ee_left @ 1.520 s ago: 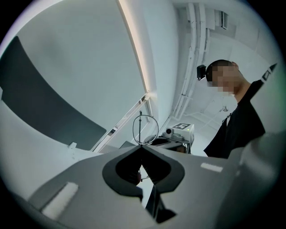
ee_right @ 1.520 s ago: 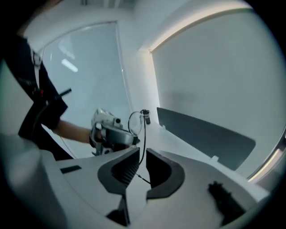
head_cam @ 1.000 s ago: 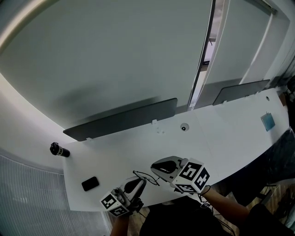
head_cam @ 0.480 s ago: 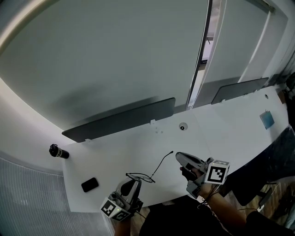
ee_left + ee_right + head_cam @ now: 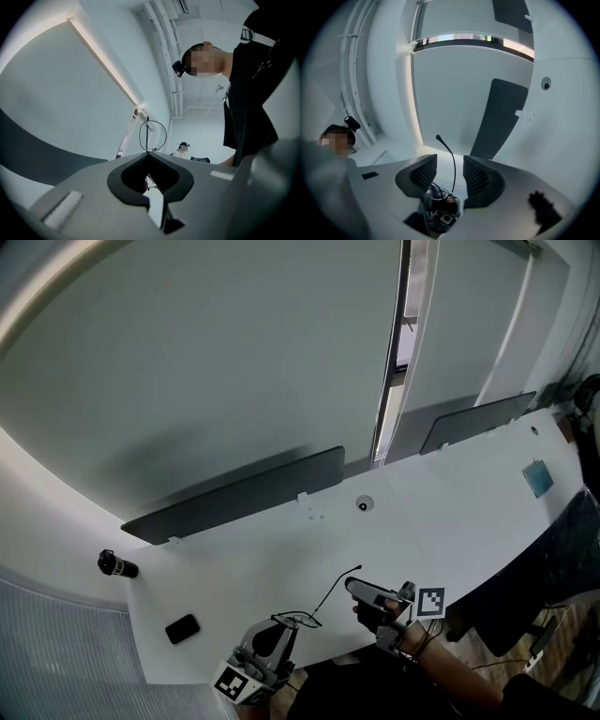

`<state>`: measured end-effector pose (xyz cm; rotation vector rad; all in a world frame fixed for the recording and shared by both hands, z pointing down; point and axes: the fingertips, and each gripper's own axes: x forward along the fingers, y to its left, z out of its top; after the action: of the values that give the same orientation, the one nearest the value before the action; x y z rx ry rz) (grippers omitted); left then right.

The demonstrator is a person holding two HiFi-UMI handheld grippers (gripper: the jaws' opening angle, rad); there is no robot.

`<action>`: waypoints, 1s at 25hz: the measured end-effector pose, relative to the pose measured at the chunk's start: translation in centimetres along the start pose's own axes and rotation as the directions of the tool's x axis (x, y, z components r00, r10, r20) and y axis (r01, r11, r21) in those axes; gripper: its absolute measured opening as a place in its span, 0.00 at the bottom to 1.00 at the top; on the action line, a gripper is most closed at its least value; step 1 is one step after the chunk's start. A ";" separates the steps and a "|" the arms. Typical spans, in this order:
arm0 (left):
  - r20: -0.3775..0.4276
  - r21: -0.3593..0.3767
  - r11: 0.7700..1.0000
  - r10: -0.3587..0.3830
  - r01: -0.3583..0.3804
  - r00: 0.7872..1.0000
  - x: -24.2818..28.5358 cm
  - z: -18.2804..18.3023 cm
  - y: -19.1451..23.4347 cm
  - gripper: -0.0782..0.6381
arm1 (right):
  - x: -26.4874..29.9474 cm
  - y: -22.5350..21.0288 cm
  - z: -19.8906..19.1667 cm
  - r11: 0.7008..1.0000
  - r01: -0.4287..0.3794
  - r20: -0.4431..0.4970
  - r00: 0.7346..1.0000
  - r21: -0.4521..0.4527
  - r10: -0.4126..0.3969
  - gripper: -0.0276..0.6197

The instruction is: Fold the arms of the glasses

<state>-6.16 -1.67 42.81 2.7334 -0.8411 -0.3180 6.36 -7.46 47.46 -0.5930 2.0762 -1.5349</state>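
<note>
Thin black wire glasses (image 5: 297, 620) hang just above the white table's (image 5: 281, 549) near edge. My left gripper (image 5: 284, 626) is shut on their frame; in the left gripper view one round lens (image 5: 153, 136) stands above the closed jaws (image 5: 148, 153). One arm (image 5: 337, 587) of the glasses sticks out towards the back right. My right gripper (image 5: 352, 585) sits beside that arm's far end. In the right gripper view the arm (image 5: 452, 159) runs up between the two ribbed pads (image 5: 424, 171) without touching them. The right gripper's (image 5: 450, 165) jaws are opening.
A black flat device (image 5: 182, 628) and a black cylinder (image 5: 118, 565) lie at the table's left. Dark divider panels (image 5: 234, 495) (image 5: 473, 423) stand along the back edge. A round grommet (image 5: 364, 505) sits mid-table, a blue card (image 5: 538, 478) far right.
The right gripper has left the glasses' frame, rolled and moved right and lower; its jaws have parted. One arm of the glasses has swung outward. The left gripper shifted slightly.
</note>
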 end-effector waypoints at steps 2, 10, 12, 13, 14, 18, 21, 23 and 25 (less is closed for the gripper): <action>-0.004 0.005 1.000 -0.004 0.004 1.000 0.1 -0.1 -0.3 0.12 | 0.5 0.3 -0.4 0.998 0.006 -0.027 1.000 -0.054 -0.008 0.32; -0.018 0.028 1.000 0.001 -0.001 1.000 0.1 -0.7 -1.3 0.12 | 1.2 -0.2 -0.2 0.986 0.071 -0.017 0.997 -0.150 -0.074 0.08; -0.022 0.028 1.000 0.009 -0.008 1.000 0.0 -0.8 -1.3 0.12 | 1.2 0.0 -0.5 0.976 0.086 -0.031 0.995 -0.200 -0.094 0.07; -0.024 0.029 1.000 0.013 -0.012 1.000 0.0 -0.9 -1.2 0.12 | 1.3 0.2 -0.5 0.969 0.091 -0.039 0.994 -0.230 -0.103 0.07; -0.025 0.030 0.999 0.017 -0.016 1.000 -0.1 -0.9 -1.2 0.12 | 1.4 0.4 -0.6 0.960 0.094 -0.048 0.993 -0.263 -0.111 0.07; -0.017 0.045 0.998 0.037 -0.037 0.999 -0.3 -0.8 -1.1 0.12 | 2.3 2.3 -1.2 0.897 0.085 -0.097 0.985 -0.434 -0.140 0.07; -0.005 0.052 0.997 0.057 -0.057 0.998 -0.2 -0.8 -1.0 0.12 | 3.1 4.3 -1.5 0.803 0.074 -0.112 0.979 -0.591 -0.172 0.07; -0.006 0.055 0.997 0.056 -0.055 0.998 -0.1 -0.9 -1.1 0.12 | 3.7 5.7 -2.2 0.734 0.044 -0.130 0.975 -0.677 -0.178 0.07; -0.004 0.052 0.997 0.054 -0.054 0.999 0.1 -1.0 -1.1 0.12 | 4.4 6.9 -3.1 0.656 0.010 -0.154 0.969 -0.755 -0.192 0.07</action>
<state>-5.26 -0.66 43.40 2.7516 -0.9326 -0.2811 0.61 -5.86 41.09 -0.8608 2.9003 -0.7243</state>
